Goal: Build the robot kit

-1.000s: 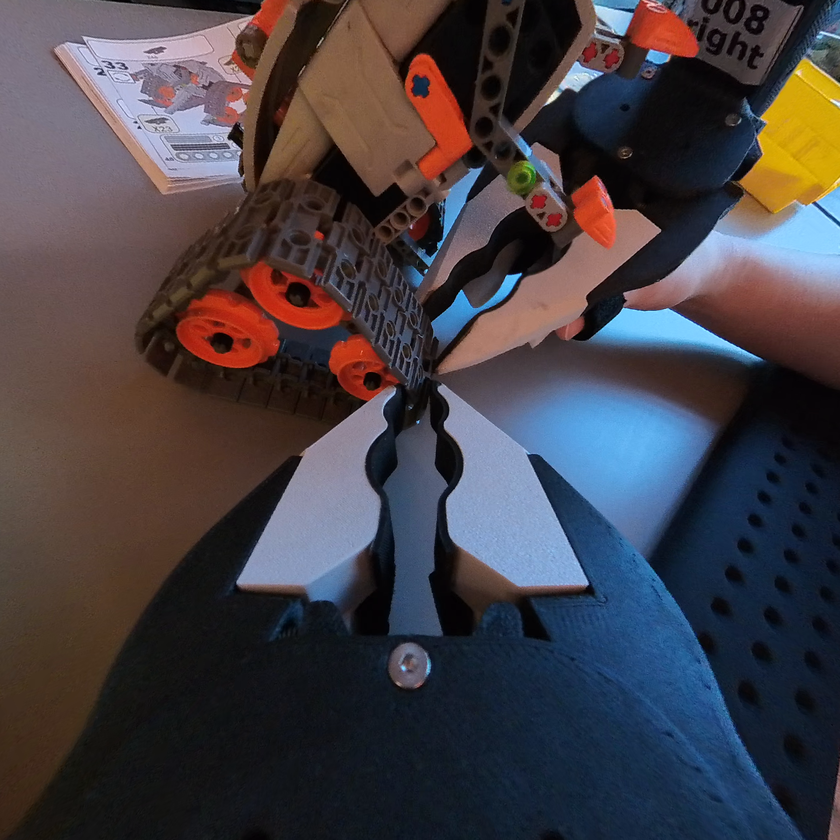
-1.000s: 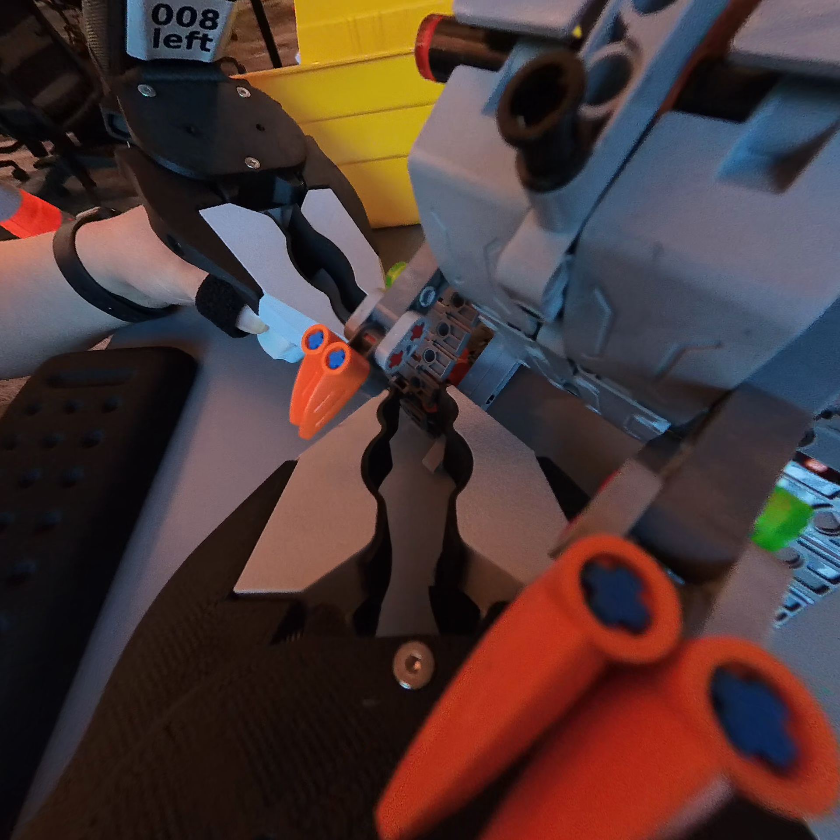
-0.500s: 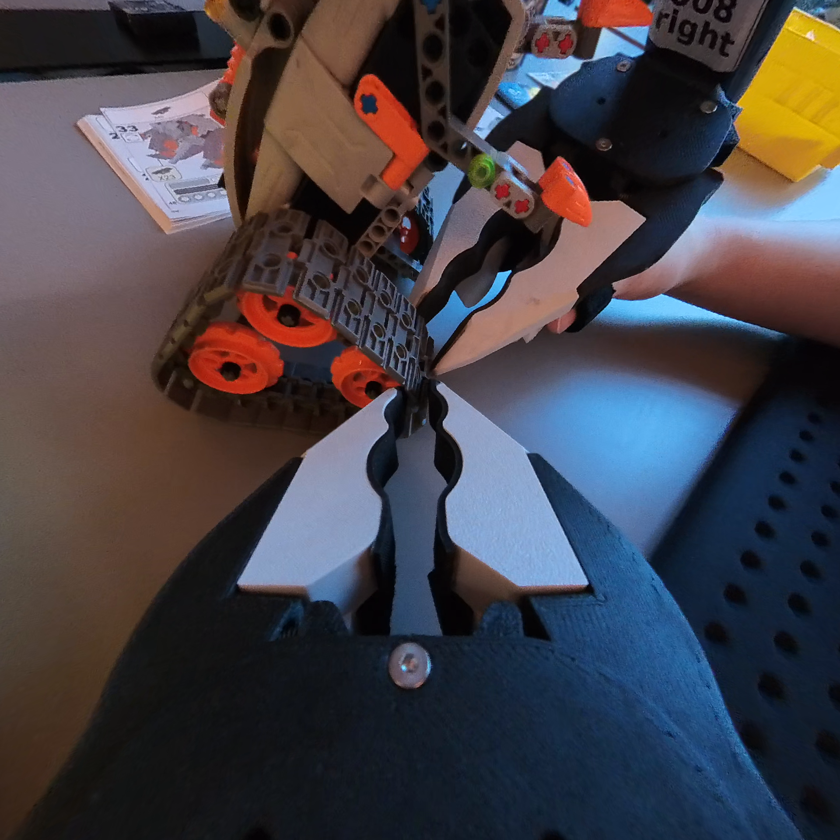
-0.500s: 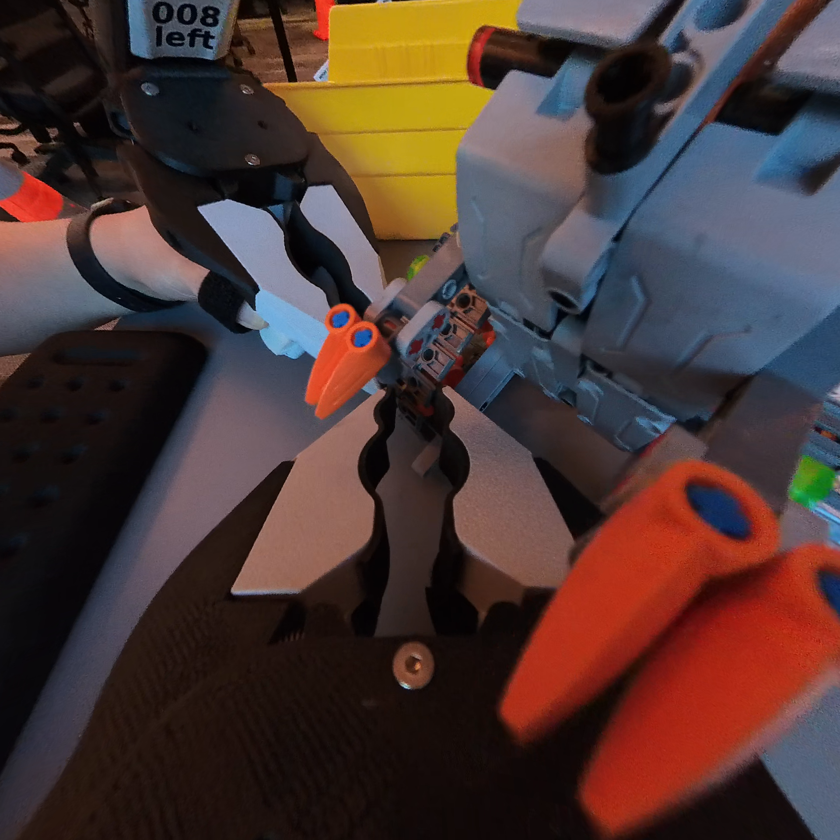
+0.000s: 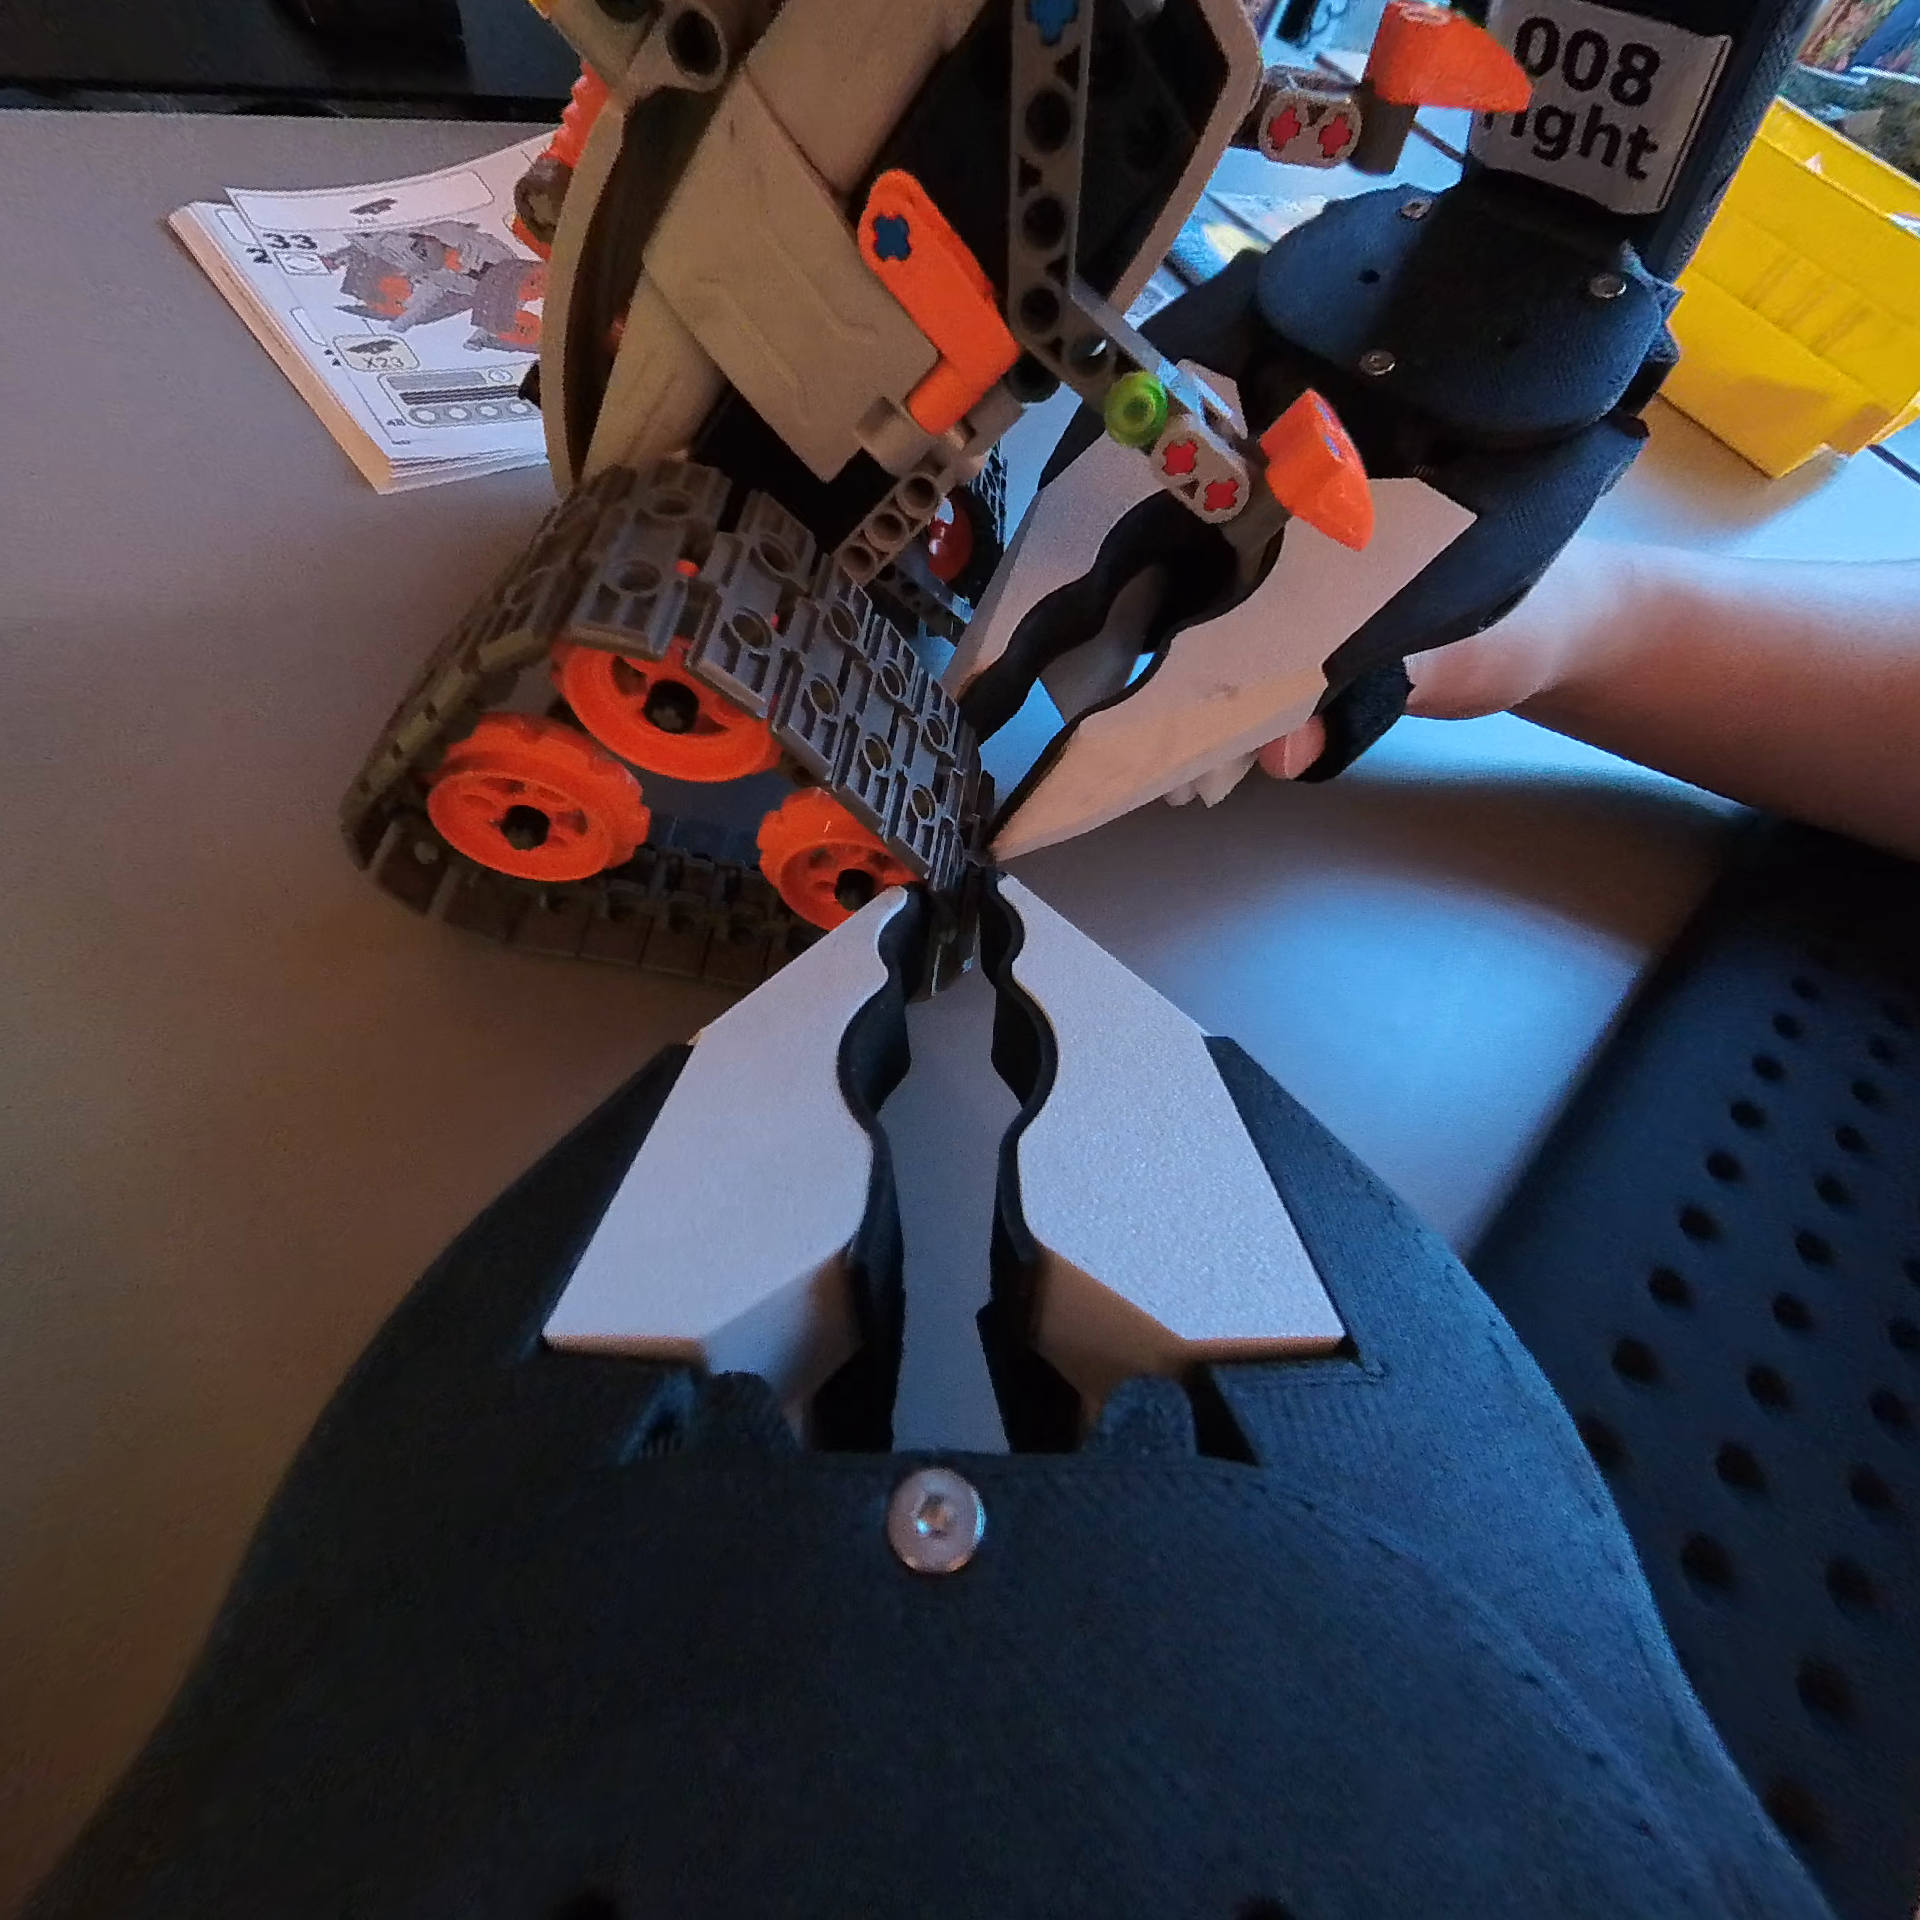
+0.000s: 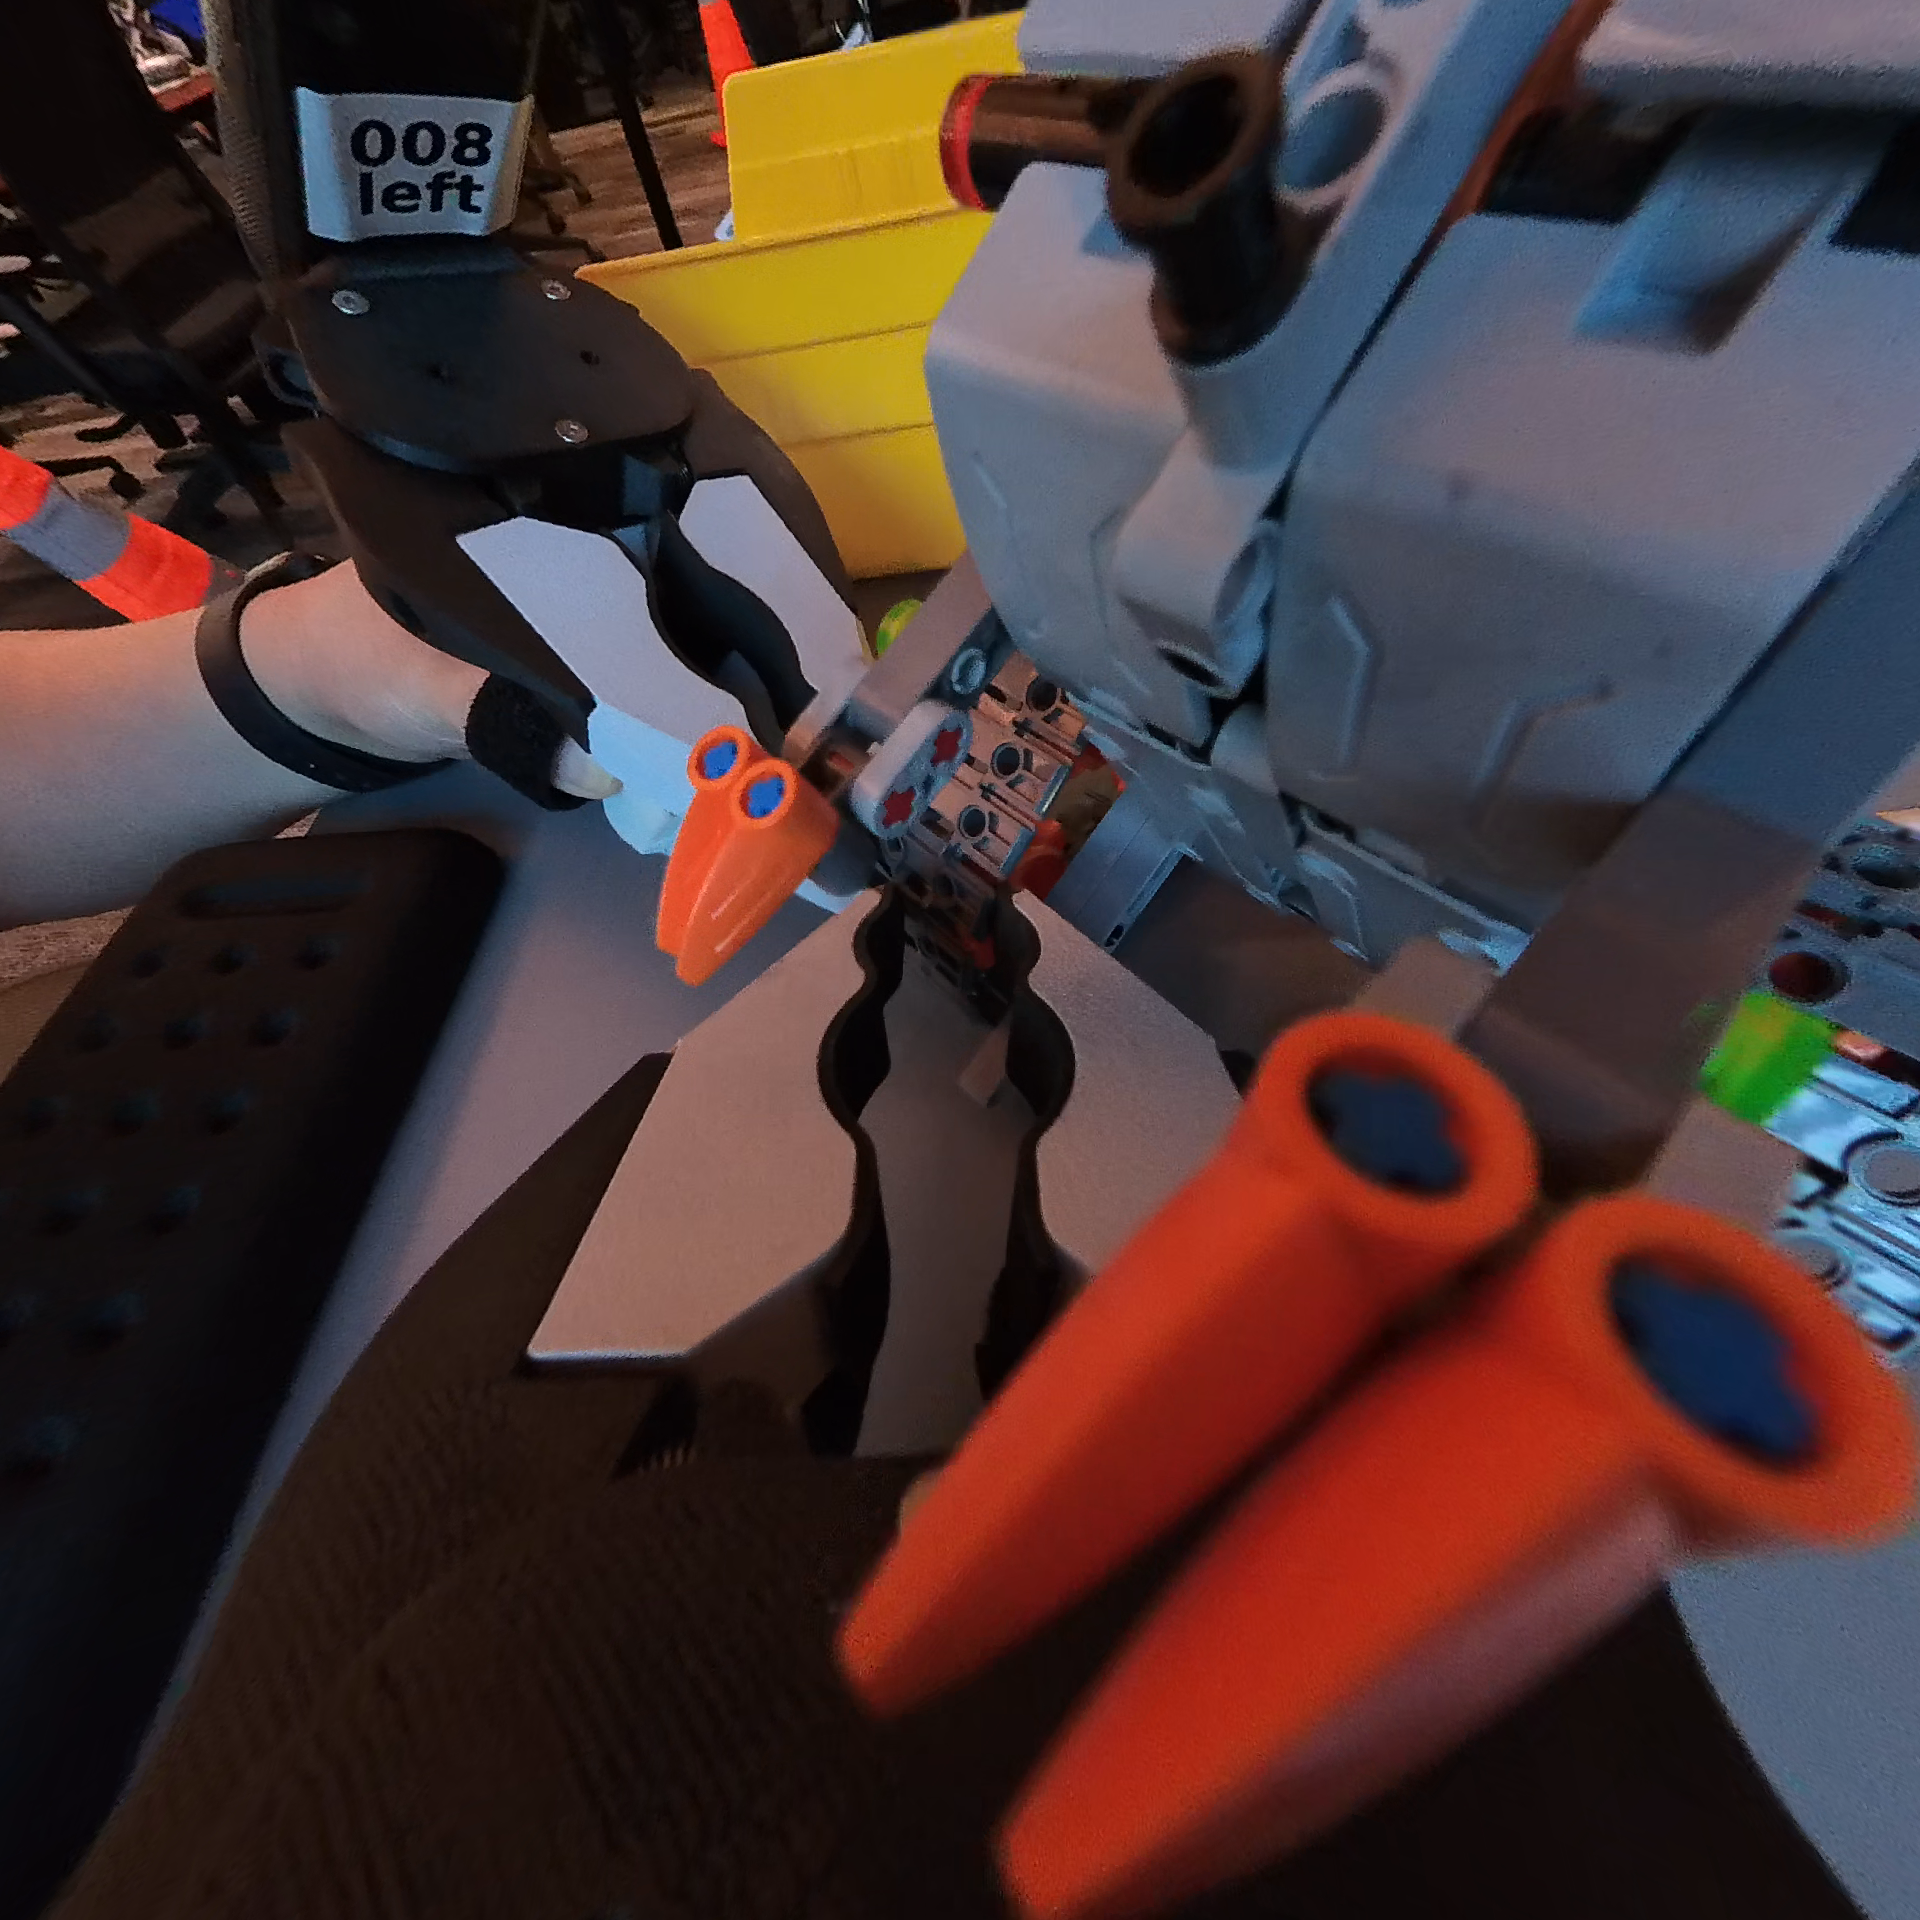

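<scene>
A brick-built tracked model (image 5: 748, 260) with a grey body, orange wheels (image 5: 535, 816) and orange claws (image 5: 1314, 483) stands tilted on the table (image 5: 187, 1039). My left gripper (image 5: 948, 914) is shut on the near end of its dark grey track (image 5: 831, 707). My right gripper (image 5: 985, 774) comes in from the right and pinches the same track end just above. In the right wrist view the right gripper (image 6: 951, 925) is shut on the track links (image 6: 956, 883), with the model's body (image 6: 1455, 520) above. The left gripper (image 6: 774, 696) shows behind a small orange claw (image 6: 738, 852).
An open instruction booklet (image 5: 384, 322) lies behind the model. A yellow bin (image 5: 1808, 312) stands at the back right and also shows in the right wrist view (image 6: 831, 312). A black perforated mat (image 5: 1766, 1247) lies by the table. A blurred orange claw pair (image 6: 1351, 1403) fills the near right. Both grippers' tips are close together, under 4 cm apart.
Both grippers keep their hold on the track. The model has rocked slightly between the frames, and the near orange claws have swung across the right wrist view.
</scene>
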A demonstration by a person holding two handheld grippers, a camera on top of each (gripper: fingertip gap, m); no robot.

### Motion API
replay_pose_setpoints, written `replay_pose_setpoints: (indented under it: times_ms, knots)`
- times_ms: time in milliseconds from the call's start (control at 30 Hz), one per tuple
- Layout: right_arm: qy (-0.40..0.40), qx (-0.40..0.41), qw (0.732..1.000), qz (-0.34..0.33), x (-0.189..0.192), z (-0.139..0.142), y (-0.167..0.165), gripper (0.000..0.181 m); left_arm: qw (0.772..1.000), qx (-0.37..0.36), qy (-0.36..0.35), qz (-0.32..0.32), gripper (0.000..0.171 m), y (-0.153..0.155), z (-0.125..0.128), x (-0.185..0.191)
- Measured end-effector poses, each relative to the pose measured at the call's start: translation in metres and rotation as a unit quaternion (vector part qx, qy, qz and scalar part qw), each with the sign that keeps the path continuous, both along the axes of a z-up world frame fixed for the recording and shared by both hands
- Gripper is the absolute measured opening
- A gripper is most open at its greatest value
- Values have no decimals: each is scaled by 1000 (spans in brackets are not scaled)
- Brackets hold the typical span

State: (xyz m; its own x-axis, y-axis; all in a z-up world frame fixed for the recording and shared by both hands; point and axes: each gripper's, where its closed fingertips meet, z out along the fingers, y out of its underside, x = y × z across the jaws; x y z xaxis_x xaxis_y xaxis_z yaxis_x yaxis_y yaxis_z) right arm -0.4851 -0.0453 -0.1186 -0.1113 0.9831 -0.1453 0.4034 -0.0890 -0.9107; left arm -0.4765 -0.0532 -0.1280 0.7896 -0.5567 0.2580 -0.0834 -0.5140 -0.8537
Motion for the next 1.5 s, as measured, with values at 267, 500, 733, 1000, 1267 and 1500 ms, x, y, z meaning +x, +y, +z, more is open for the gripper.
replay_pose_setpoints:
  times_ms: [267, 500, 733, 1000, 1267, 1500]
  knots:
    - [-9, -4, 1000, 6, 2, -2, -1, 14, 1000, -6, 4, -2, 7, -1, -2, 1]
    - [-11, -14, 1000, 16, 2, -3, -3, 16, 1000, -8, -2, -3, 8, -1, -2, 1]
    - [-15, 6, 1000, 14, 2, -4, -2, 15, 1000, -9, 2, -2, 8, -1, -3, 1]
    - [-9, 19, 999, 27, 5, -3, -6, 13, 1000, -14, -10, -12, 7, -4, -2, 4]
    - [-15, 41, 999, 20, 4, -4, -5, 15, 1000, -15, -16, -3, 7, -3, -1, 2]
    - [-11, 41, 999, 1, 2, -4, -3, 14, 1000, -19, -21, 5, 7, -1, -2, 0]
